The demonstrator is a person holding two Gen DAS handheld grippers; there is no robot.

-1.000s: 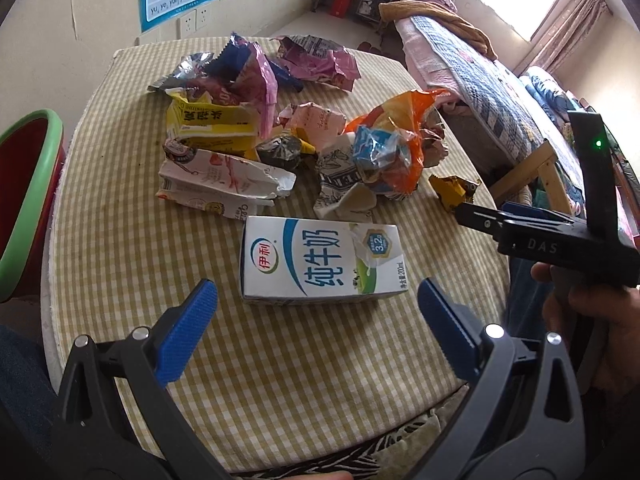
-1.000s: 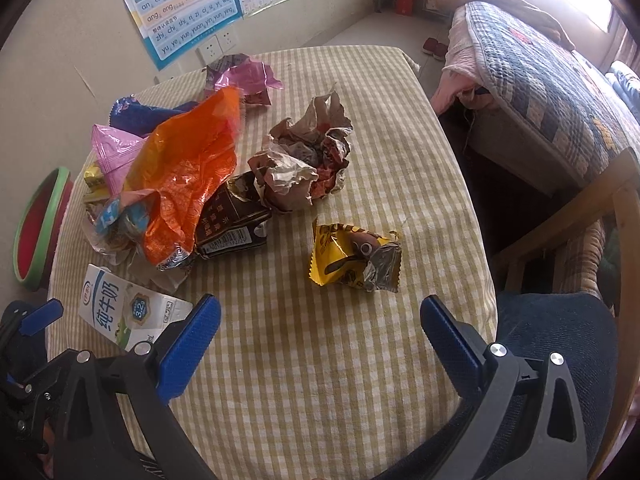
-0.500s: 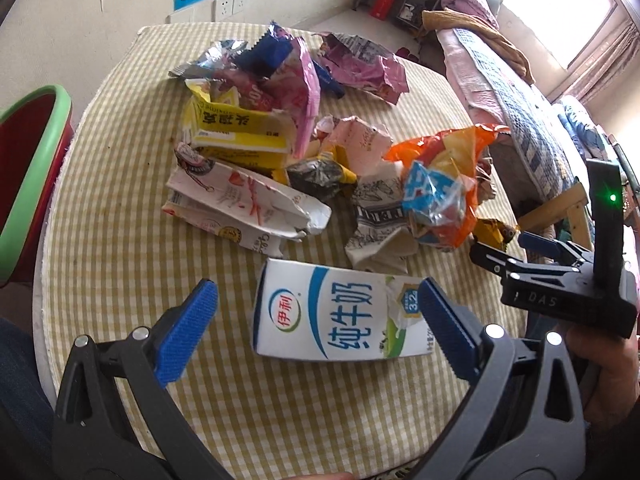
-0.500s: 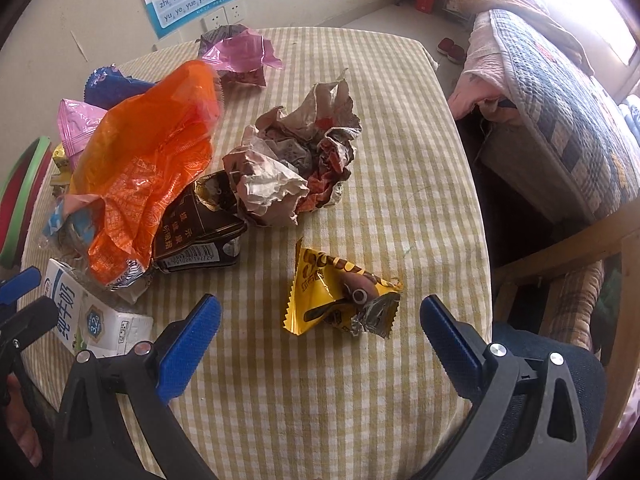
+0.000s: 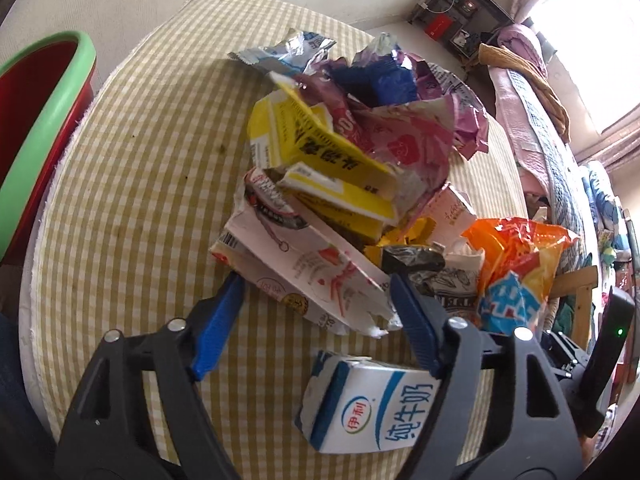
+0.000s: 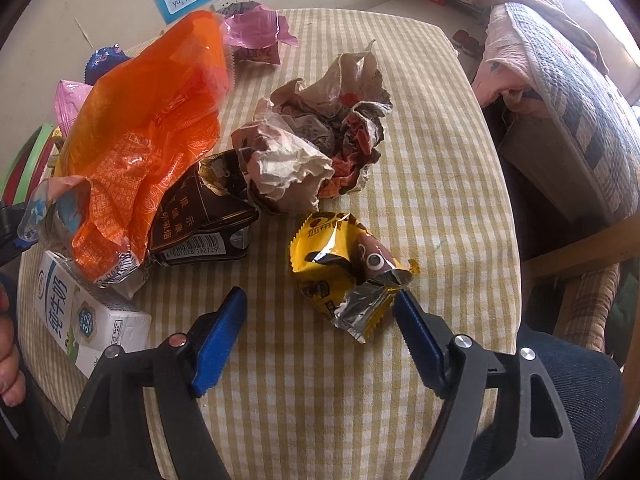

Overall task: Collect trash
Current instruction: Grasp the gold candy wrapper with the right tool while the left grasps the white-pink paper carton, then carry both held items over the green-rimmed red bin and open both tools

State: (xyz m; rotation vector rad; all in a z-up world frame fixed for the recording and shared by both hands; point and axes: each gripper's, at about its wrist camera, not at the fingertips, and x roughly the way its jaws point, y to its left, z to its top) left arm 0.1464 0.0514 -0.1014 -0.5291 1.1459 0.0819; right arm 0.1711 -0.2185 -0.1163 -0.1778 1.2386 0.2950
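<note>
Trash lies heaped on a checked tablecloth (image 5: 132, 184). My left gripper (image 5: 316, 282) points down over a flattened white carton with red print (image 5: 308, 264), its jaws closing. The carton lies between the blue pads, which stand at its edges without visibly pressing. A white and blue milk box (image 5: 372, 408) lies under the right finger. My right gripper (image 6: 320, 296) is closing around a yellow snack wrapper (image 6: 332, 264). The wrapper's silver end is by the right pad and the left pad stands apart from it.
A red bin with a green rim (image 5: 44, 120) stands left of the table. An orange bag (image 6: 148, 140), a dark cigarette pack (image 6: 204, 216), crumpled paper (image 6: 312, 148) and the milk box (image 6: 80, 316) lie nearby. A bed (image 6: 560, 80) and a wooden chair (image 6: 580, 264) stand to the right.
My left gripper moved from the milk box on to the white carton behind it and rolled. My right gripper sank toward the yellow wrapper. Both pairs of jaws narrowed.
</note>
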